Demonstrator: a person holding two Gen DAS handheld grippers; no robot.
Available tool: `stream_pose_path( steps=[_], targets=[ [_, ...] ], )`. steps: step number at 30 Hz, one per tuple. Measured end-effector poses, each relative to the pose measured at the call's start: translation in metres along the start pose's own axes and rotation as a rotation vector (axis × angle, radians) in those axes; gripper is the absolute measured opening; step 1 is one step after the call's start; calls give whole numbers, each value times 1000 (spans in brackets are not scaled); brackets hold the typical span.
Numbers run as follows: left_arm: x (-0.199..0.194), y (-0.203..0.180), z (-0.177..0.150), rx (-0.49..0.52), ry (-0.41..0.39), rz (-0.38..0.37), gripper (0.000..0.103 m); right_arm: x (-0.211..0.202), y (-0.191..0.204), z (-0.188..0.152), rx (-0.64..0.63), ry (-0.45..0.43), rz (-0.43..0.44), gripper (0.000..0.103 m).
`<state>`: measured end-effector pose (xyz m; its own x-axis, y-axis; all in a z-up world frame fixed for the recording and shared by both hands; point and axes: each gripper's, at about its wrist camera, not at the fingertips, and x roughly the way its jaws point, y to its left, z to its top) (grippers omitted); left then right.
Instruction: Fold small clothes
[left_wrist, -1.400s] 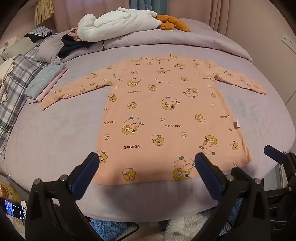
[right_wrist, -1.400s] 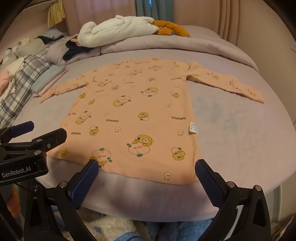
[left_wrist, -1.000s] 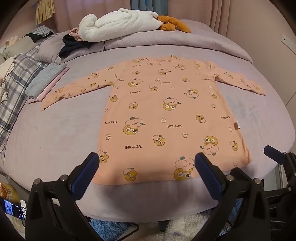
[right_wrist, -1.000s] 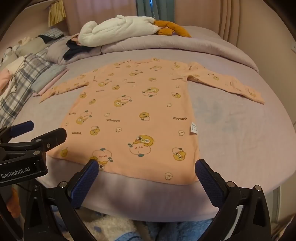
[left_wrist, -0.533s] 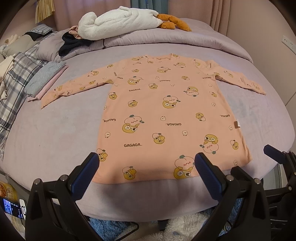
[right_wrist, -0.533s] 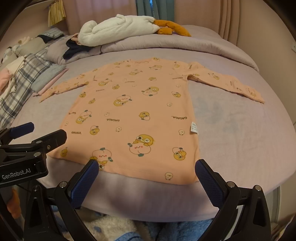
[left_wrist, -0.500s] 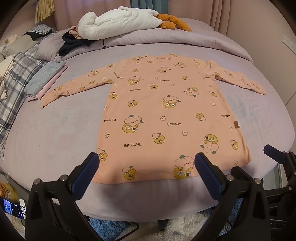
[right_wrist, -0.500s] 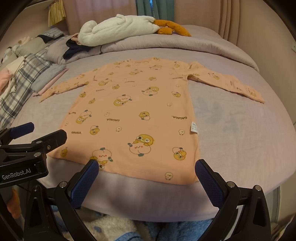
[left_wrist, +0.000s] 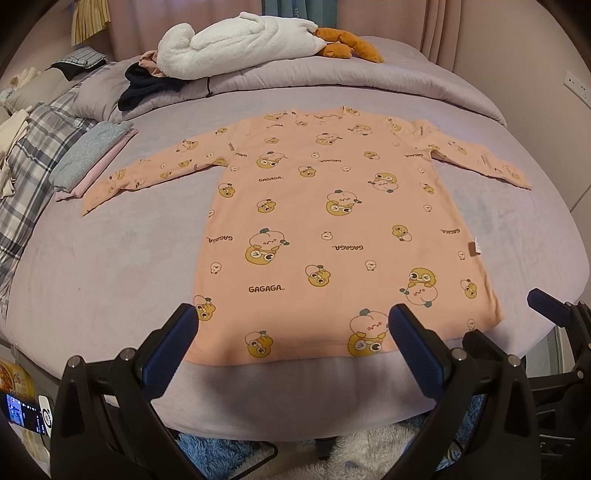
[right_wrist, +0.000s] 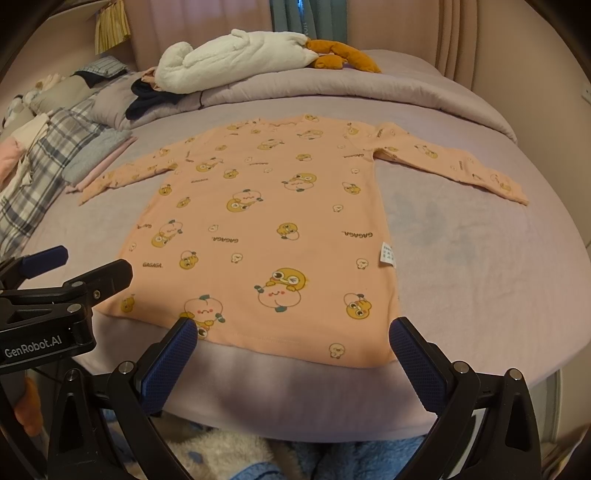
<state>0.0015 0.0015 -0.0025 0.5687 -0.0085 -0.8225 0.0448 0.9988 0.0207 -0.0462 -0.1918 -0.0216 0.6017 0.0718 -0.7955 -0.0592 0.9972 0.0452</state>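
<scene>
Left tongs (left_wrist: 291, 332): spread wide, holding nothing, poised just short of the near hem at the bed's front edge. Right tongs (right_wrist: 291, 343): likewise spread and empty, level with the same hem. Neither touches fabric.

Task item: a peach long-sleeved top (left_wrist: 332, 229), laid flat and face-up on the bed (left_wrist: 110, 266), fully unfolded. Its long axis runs straight away from both tongs, hem nearest, neckline (left_wrist: 325, 115) farthest. Sleeves extend to either side: left sleeve (left_wrist: 147, 173) toward the folded stack, right sleeve (right_wrist: 454, 162) toward the wall side. In the left view the hem spans both fingers; in the right view the right-hand hem corner (right_wrist: 388, 360) sits just inside the right finger. Judgement: each pair of tongs is placed to take its own side, and the left one is nearer the left hem corner (left_wrist: 190, 358).

Materials: thin soft knit, printed with yellow cartoon figures and "GAGAGA" lettering, lying smooth with few wrinkles. A white care label (right_wrist: 387, 254) protrudes from the right side seam. The bed cover is a plush lilac fabric, likely to drag slightly on the cloth.

Surroundings: folded grey and pink garments (left_wrist: 88, 158) beside the left cuff; white plush toy (left_wrist: 236, 44) at the far end.
</scene>
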Motion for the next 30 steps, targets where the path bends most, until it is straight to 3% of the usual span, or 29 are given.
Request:
stream_pose_path(
  steps=[30],
  targets=[
    [0, -1, -4, 4, 2, 3, 103, 0, 0, 1, -3, -1, 2, 103]
  ],
)
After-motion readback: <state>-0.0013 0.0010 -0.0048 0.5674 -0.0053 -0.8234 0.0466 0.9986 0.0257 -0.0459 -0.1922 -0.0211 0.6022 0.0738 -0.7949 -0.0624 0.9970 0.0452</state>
